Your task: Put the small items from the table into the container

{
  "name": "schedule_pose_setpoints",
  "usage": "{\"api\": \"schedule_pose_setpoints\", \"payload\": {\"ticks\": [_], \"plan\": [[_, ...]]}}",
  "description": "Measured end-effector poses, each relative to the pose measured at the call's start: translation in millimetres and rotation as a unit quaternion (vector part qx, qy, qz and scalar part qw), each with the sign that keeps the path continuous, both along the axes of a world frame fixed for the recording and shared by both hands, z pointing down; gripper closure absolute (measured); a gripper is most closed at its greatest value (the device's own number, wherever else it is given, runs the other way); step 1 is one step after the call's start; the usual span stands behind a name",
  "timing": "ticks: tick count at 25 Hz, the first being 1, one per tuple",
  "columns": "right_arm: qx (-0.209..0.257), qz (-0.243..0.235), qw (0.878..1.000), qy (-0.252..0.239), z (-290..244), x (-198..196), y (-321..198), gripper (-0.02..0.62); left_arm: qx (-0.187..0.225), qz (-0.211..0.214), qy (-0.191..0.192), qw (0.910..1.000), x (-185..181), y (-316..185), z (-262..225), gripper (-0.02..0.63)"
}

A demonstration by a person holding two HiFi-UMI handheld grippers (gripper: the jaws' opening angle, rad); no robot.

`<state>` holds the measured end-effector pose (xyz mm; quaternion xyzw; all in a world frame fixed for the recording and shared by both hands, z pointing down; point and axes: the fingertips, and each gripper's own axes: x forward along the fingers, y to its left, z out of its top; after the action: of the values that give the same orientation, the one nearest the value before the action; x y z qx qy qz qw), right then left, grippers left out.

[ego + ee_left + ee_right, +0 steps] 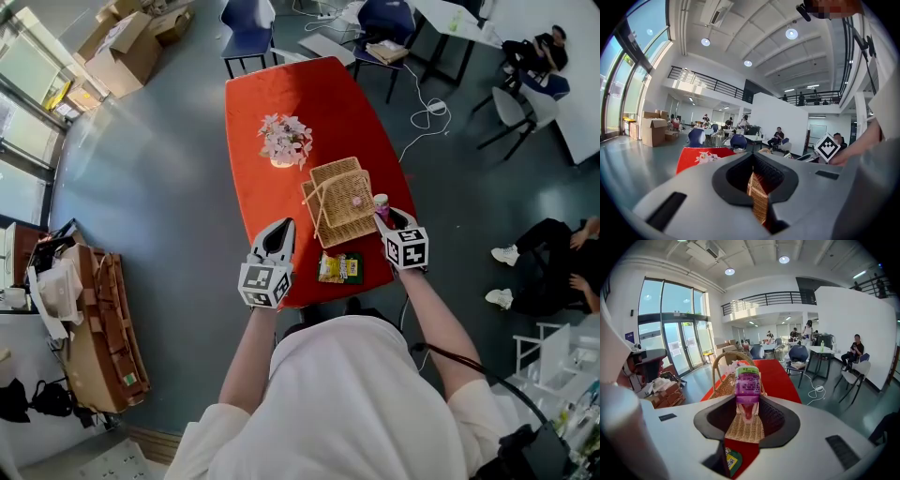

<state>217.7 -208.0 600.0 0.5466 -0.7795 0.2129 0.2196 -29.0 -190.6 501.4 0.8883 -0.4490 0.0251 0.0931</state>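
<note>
The person stands at the near end of the red table (309, 94) with a gripper in each hand. The right gripper (384, 220) has its jaws spread wide around a small purple-labelled bottle (382, 203). In the right gripper view the bottle (746, 383) stands upright, its lower part pinched between the pads at the tips of the right gripper (746, 401). It is held clear of the cloth, just beside the right rim of the wicker basket (349, 223). The basket lies open in the middle of the table, with something small and pink inside it – too small to tell what.

The left gripper (284, 227) hangs off the basket's left side, apart from it, its tips drawn together on nothing. In its own view the left gripper (753, 157) shows only a sliver of wicker behind the closed tips.

A yellow-and-green snack packet (339, 268) lies flat on the cloth between the two grippers, near the table's front edge. A pot of pale flowers (285, 141) stands beyond the basket.
</note>
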Motion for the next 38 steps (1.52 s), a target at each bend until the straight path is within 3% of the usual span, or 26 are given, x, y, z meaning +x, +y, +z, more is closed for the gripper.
{"api": "schedule_pose_setpoints", "payload": {"ticks": [18,30,38], "plan": [[-0.008,-0.061,0.998,-0.004,6.8,-47.5,-26.0,0.438,-0.008,-0.034,-0.005,0.9994,-25.4,-4.0,1.9,0.598],[-0.022,-0.106,0.994,-0.009,21.2,-82.1,-41.8,0.437,-0.016,-0.08,-0.008,0.9966,-57.5,-4.8,9.6,0.598],[-0.028,-0.113,0.993,0.004,31.2,-90.5,-52.0,0.437,-0.022,-0.091,-0.007,0.9956,-61.7,-5.7,15.7,0.598]]}}
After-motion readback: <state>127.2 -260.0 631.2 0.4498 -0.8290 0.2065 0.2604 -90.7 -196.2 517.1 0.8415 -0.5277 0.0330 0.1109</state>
